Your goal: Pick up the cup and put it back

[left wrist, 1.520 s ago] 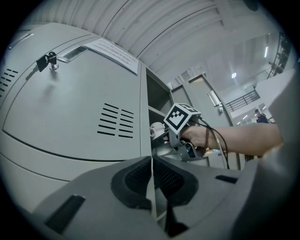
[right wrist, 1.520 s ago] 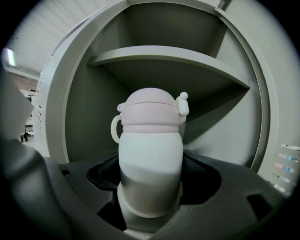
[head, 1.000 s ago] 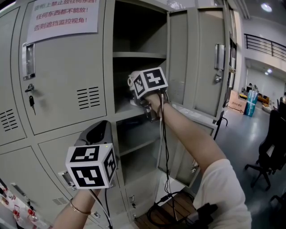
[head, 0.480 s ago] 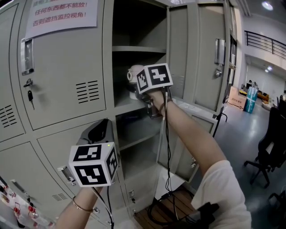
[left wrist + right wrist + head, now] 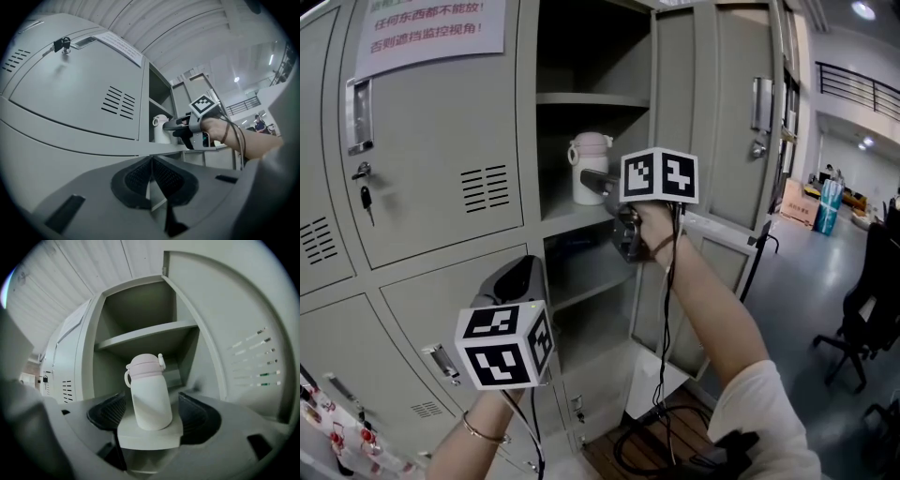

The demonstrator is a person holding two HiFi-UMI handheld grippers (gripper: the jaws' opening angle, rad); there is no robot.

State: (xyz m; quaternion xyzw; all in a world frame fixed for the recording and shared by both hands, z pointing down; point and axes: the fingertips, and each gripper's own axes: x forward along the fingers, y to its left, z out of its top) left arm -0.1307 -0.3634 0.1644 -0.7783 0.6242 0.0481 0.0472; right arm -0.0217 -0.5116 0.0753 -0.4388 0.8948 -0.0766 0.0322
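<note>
Two grippers are in play, and only the right gripper (image 5: pixel 153 414) is at the locker. Its jaws stand apart with the cup (image 5: pixel 149 397) between them. I can see a gap on each side of the cup, so neither pad presses on it. The cup is white with a pale pink lid and a small loop handle. It stands upright on the floor of the open compartment (image 5: pixel 581 214), close to that floor's front lip. The shelf (image 5: pixel 591 98) overhead sits well above the lid, so there is free height over the cup. The compartment wall (image 5: pixel 546 159) on the handle side is near but not touching. The open door (image 5: pixel 712 112) has swung out on the far side of my right forearm, which leaves the mouth of the compartment unobstructed.

My left gripper (image 5: pixel 151 174) hangs lower, in front of the closed door (image 5: pixel 441 141) with the vent slots (image 5: pixel 485 197). Its jaws are pressed together with nothing in them. It is well apart from the cup and from the right gripper. Below the cup's compartment, a second open compartment (image 5: pixel 591 281) shows its own ledge edge. Cables (image 5: pixel 661 309) trail down from the right gripper in front of that opening.
</note>
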